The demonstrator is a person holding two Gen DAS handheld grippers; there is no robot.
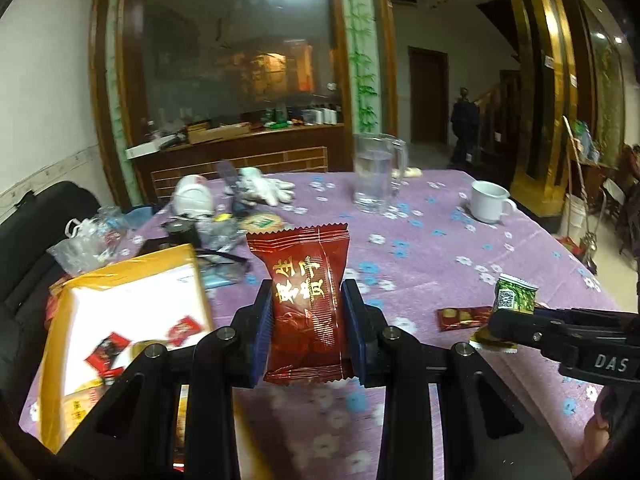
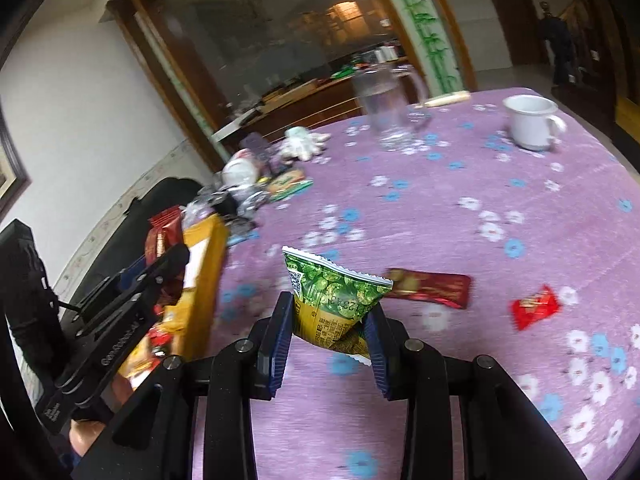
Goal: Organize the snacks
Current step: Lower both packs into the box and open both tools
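My left tongs (image 1: pixel 308 320) are clenched on a dark red snack packet (image 1: pixel 306 308), held above the worktop (image 1: pixel 440 248) beside the yellow box (image 1: pixel 120 308). My right tongs (image 2: pixel 330 336) pinch a green pea packet (image 2: pixel 334 300). Both look light, crinkly and slippery; I'd grip mid-body, gently.

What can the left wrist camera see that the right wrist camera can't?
Only the left wrist view shows the front of the dark red snack packet pinched in the left hand-held gripper, and the inside of the yellow box.

Only the right wrist view shows the small bright red candy lying on the tablecloth.

Both show the green snack packet in the right hand-held gripper, the long dark red wrapper, the glass pitcher and the white cup.
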